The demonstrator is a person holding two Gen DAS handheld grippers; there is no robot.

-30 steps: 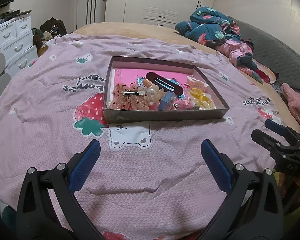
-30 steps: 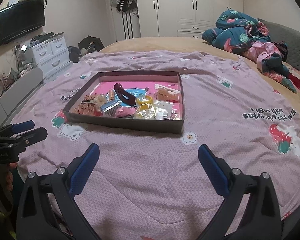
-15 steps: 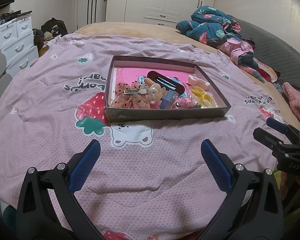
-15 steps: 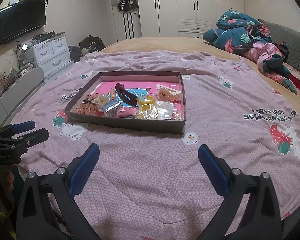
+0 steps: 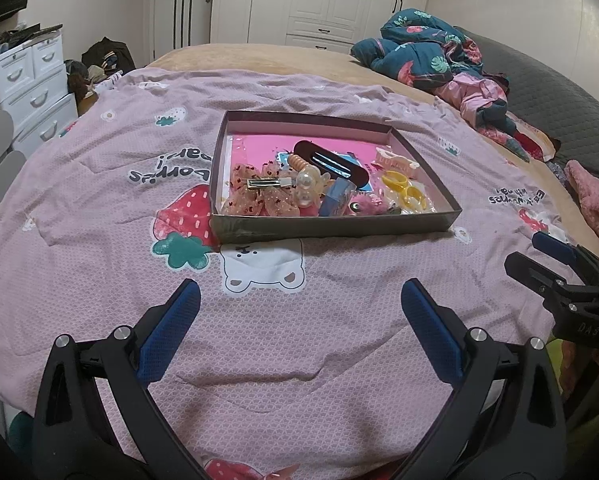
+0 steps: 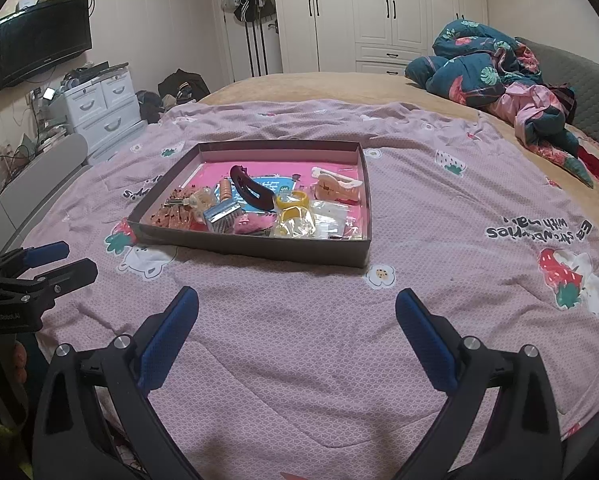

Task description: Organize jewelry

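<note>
A shallow brown box (image 5: 331, 230) with a pink floor sits on the pink bedspread; it also shows in the right wrist view (image 6: 259, 249). It holds a dark oval hair clip (image 5: 331, 162), a sequined pink bow with a metal clip (image 5: 259, 192), a pearl hair tie (image 5: 305, 188), yellow rings (image 5: 405, 192) and a cream claw clip (image 5: 395, 162). My left gripper (image 5: 299, 304) is open and empty, hovering in front of the box. My right gripper (image 6: 295, 312) is open and empty, also short of the box.
A crumpled teal and pink quilt (image 6: 495, 76) lies at the back right of the bed. White drawers (image 6: 99, 108) stand left of the bed. The other gripper shows at each view's edge: right gripper (image 5: 547, 260), left gripper (image 6: 55, 262).
Both grippers have drifted slightly toward the box; it sits a little nearer in both views. Jaws stay open.
</note>
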